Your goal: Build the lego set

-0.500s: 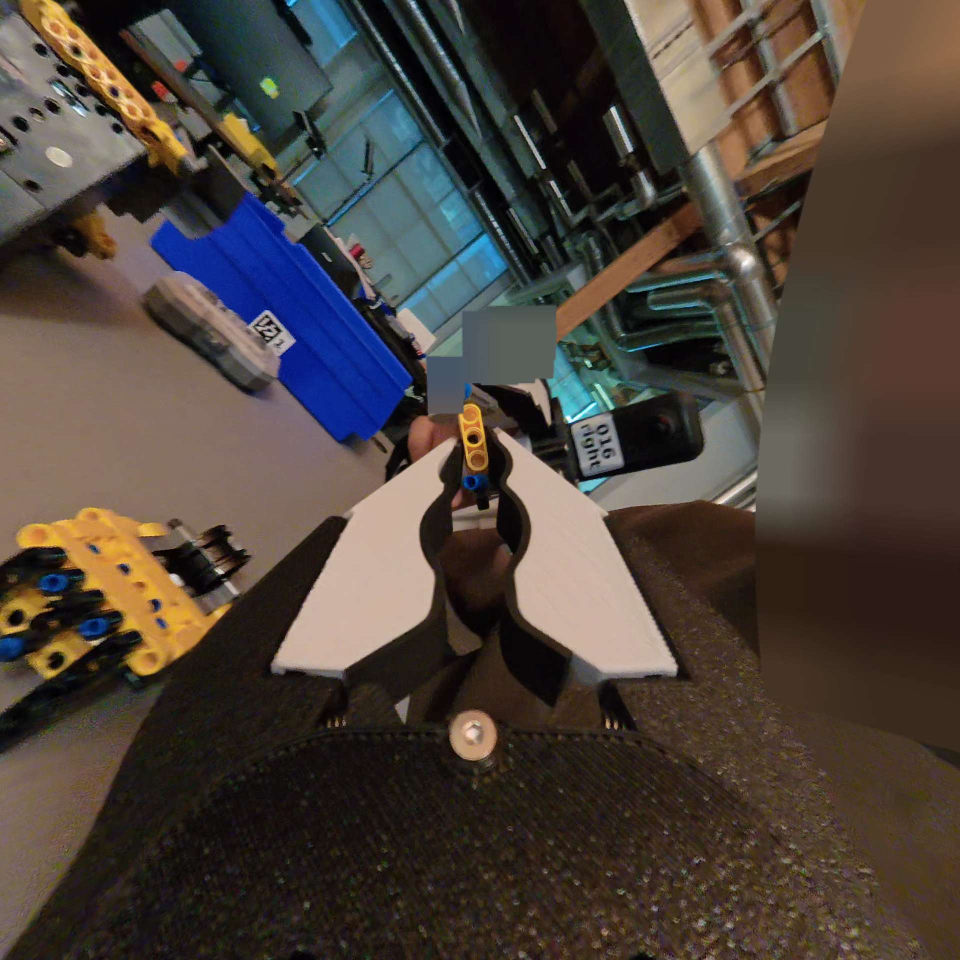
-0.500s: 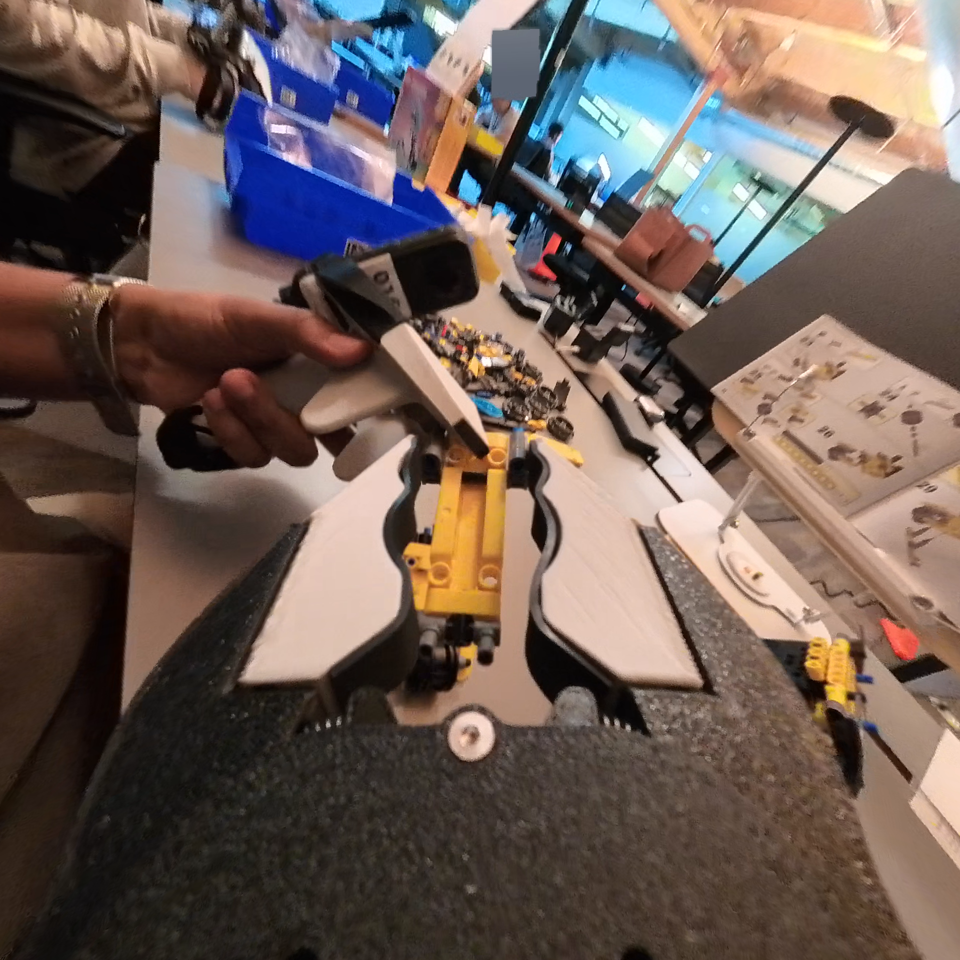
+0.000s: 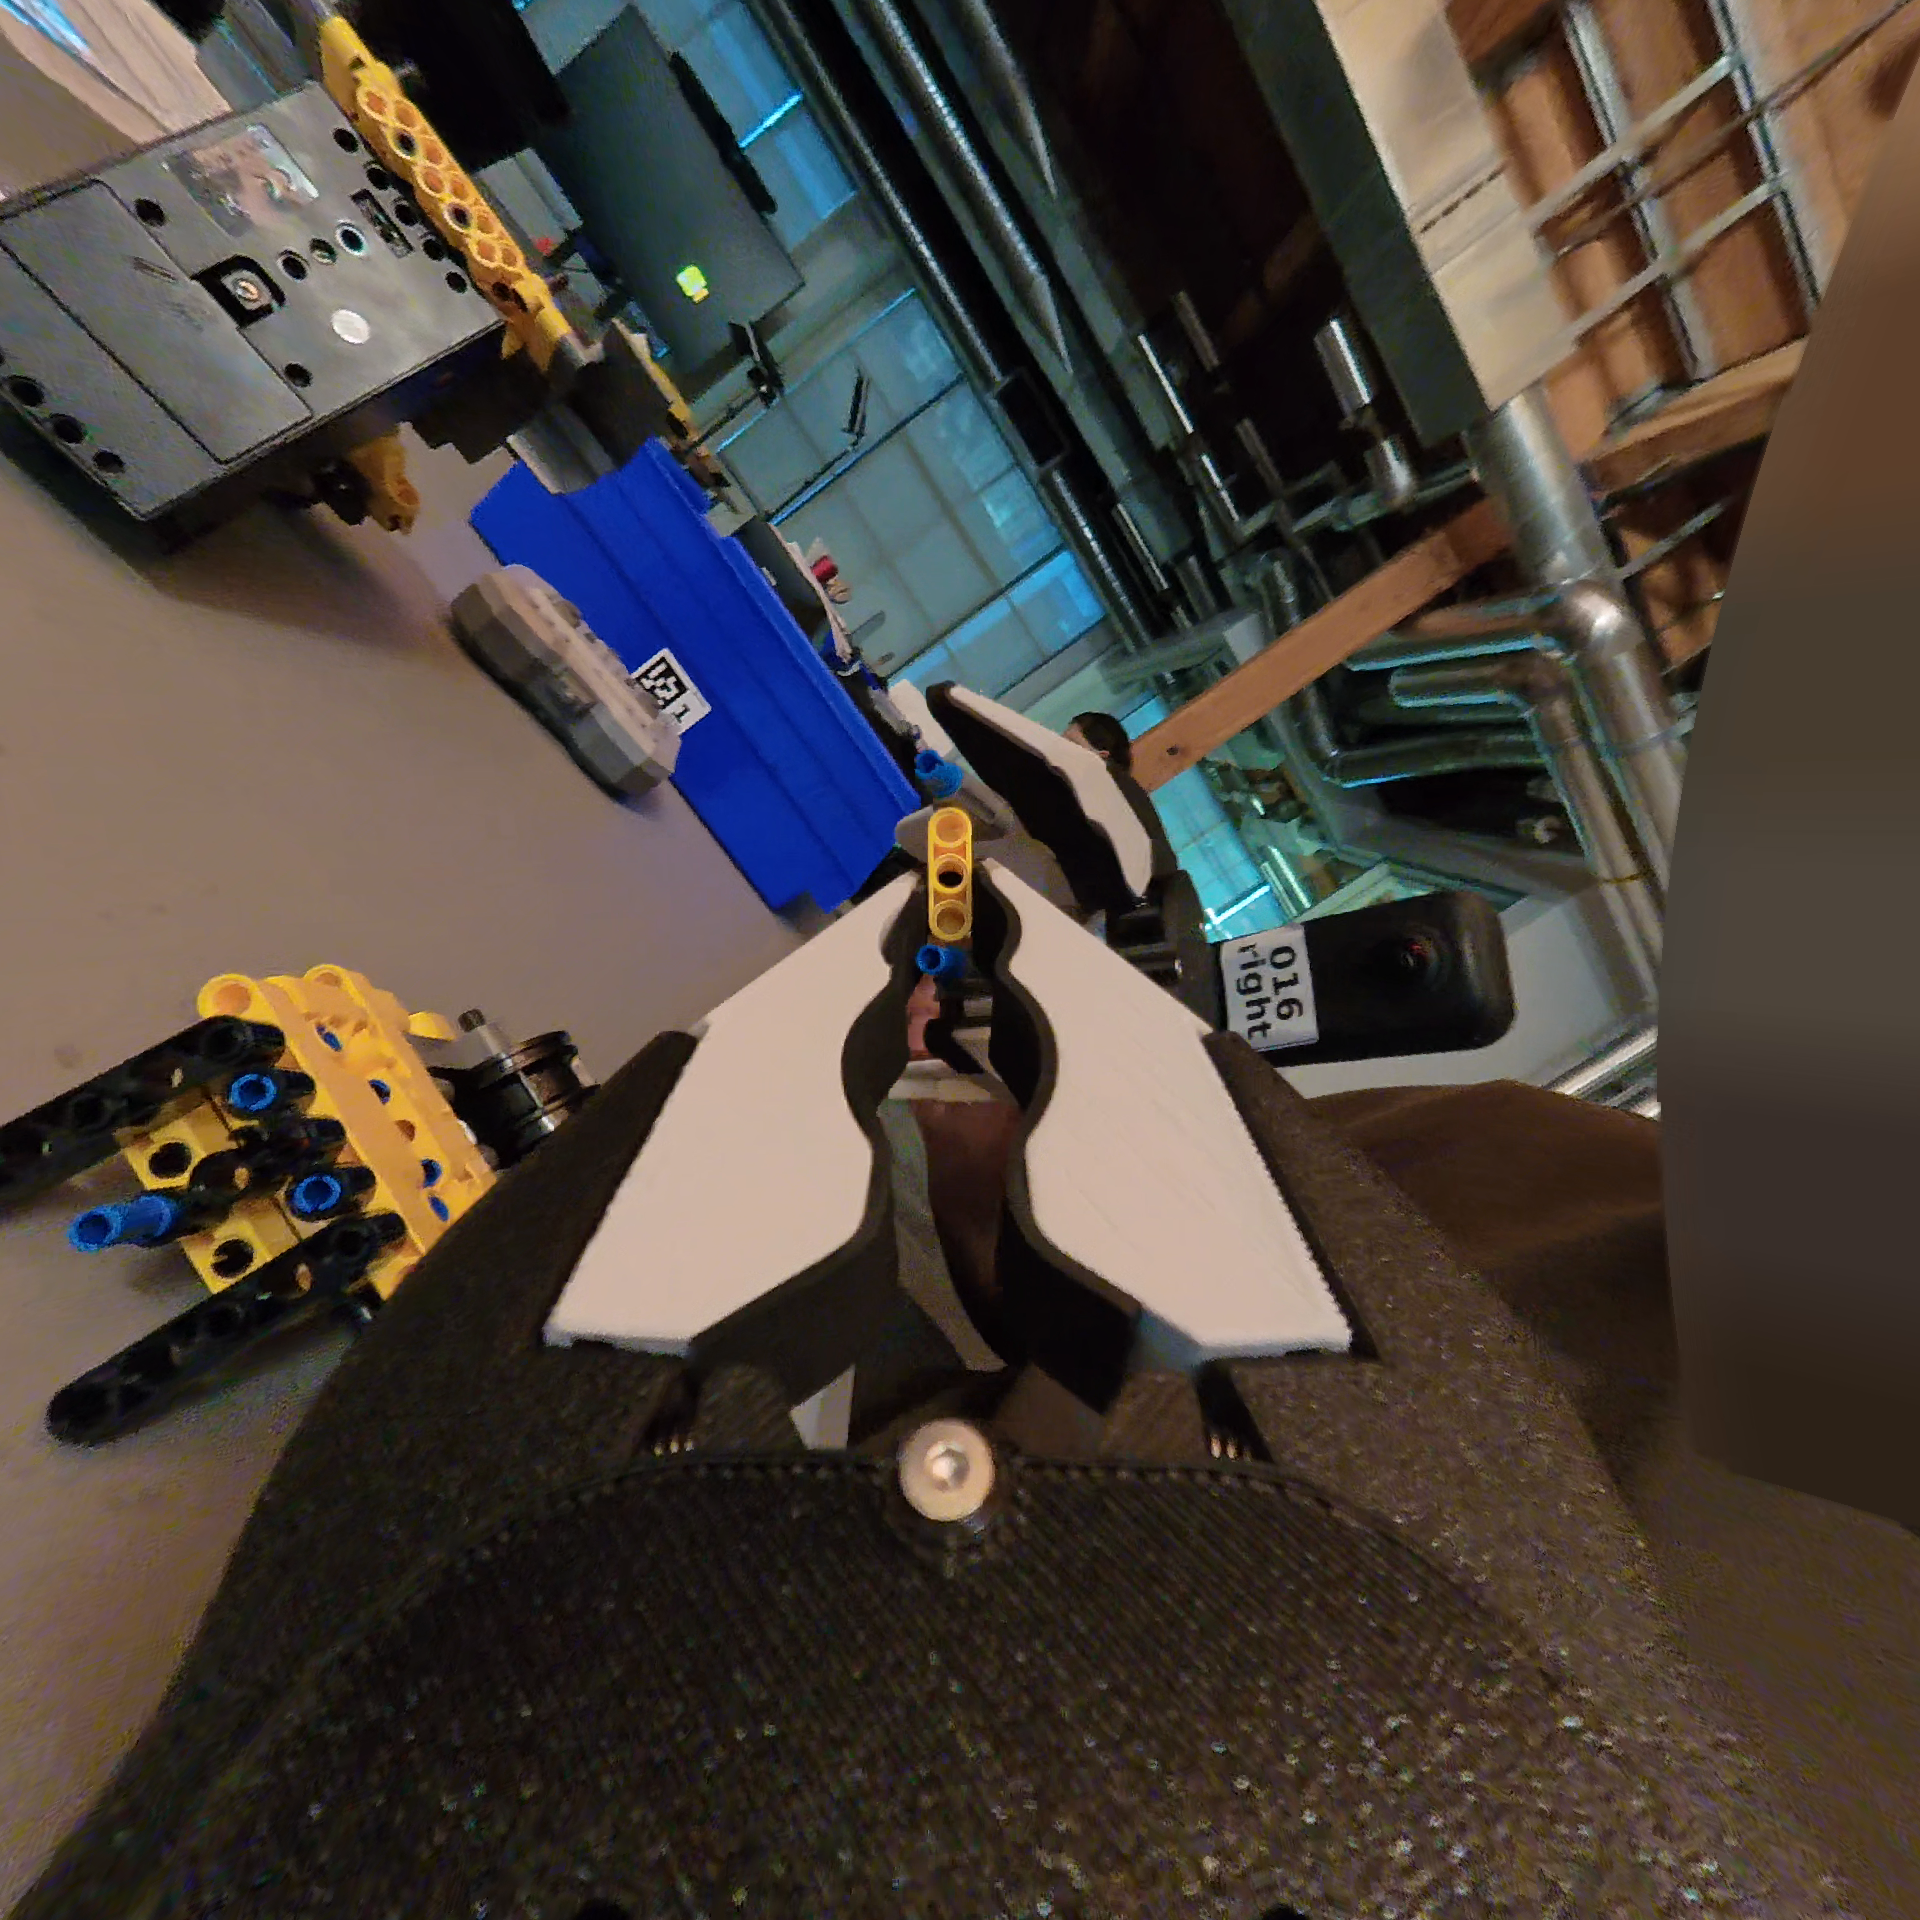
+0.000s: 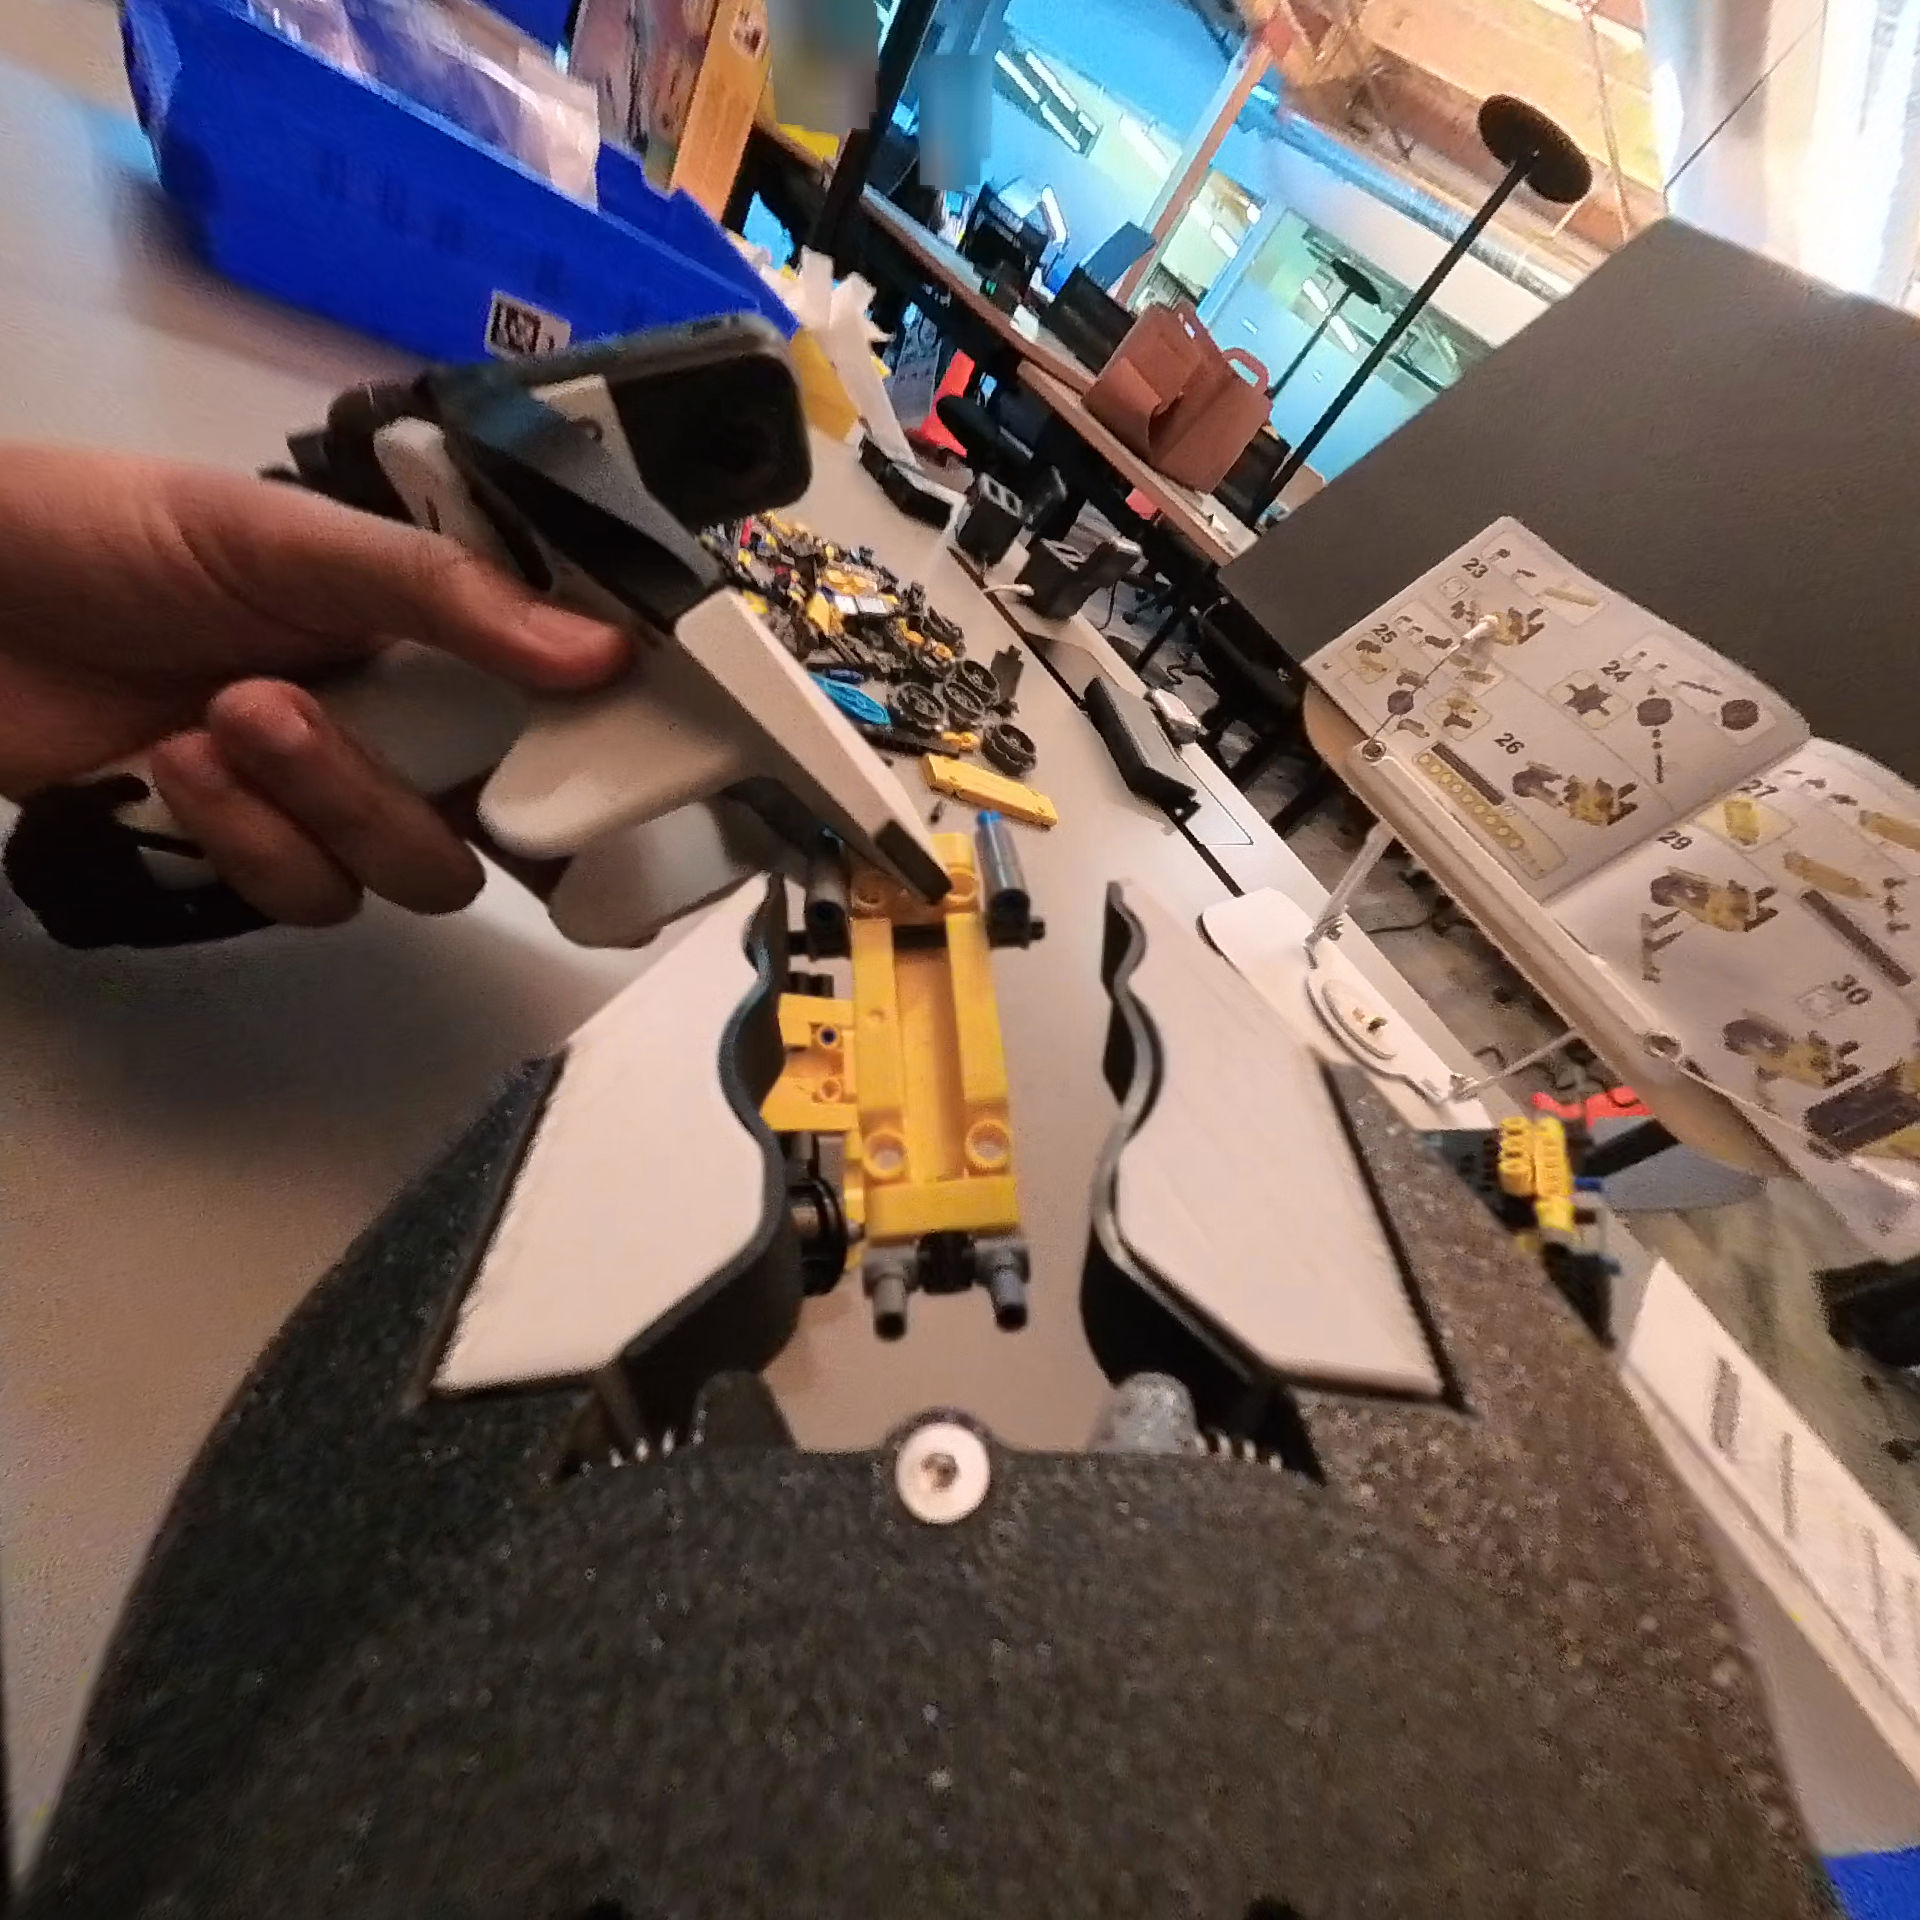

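Two grippers are working together: the left gripper point(image 3: 951, 914), entering from ten o'clock in the right wrist view, is clenching a short yellow beam point(image 3: 949, 878) by its lower end, leaving its free end exposed. The right gripper point(image 4: 940, 935) is standing released, its jaws flanking without gripping the yellow assembly point(image 4: 914, 1081) at twelve o'clock, apparently so the beam tip can meet the assembly's far end.

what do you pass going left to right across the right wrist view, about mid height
Hand gripping the left gripper → yellow brick assembly between the open right gripper fingers → white stand base → open instruction booklet
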